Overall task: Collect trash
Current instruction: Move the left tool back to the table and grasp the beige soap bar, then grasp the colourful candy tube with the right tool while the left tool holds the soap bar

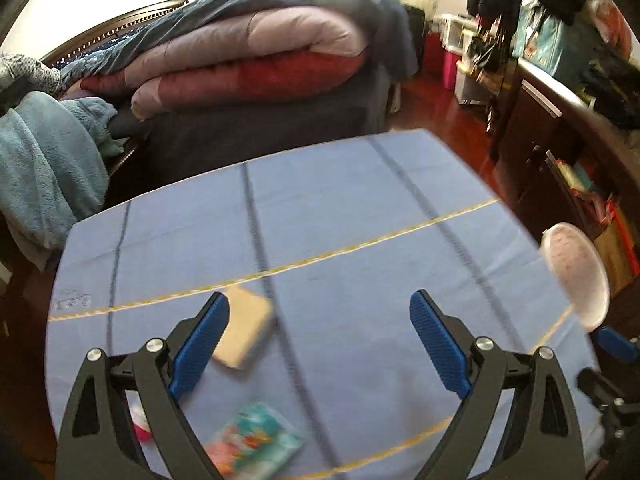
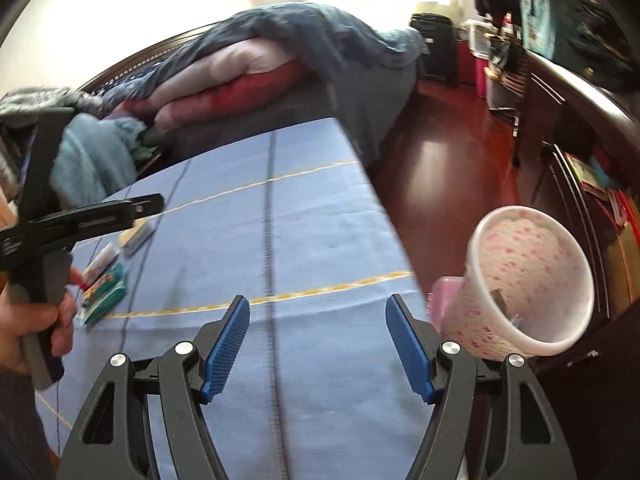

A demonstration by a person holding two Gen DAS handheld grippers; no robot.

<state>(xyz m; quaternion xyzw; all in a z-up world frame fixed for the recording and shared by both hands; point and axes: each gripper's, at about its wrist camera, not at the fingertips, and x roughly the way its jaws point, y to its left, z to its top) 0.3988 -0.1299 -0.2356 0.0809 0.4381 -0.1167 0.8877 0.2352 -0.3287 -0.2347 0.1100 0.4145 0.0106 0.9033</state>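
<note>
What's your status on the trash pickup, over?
Left gripper open, empty. Right gripper open, empty. Tan packet and teal wrapper lying on blue tablecloth; speckled cup off its right edge. Nothing blocking.

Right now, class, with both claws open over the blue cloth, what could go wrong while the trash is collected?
1. The spotted cup looks to sit tilted off the cloth's right edge; a bump from the right claw might tip it.
2. The tan block lies right beside the left claw; a hasty close could push it away.
3. Both views are blurred, so aim may suffer.
</note>
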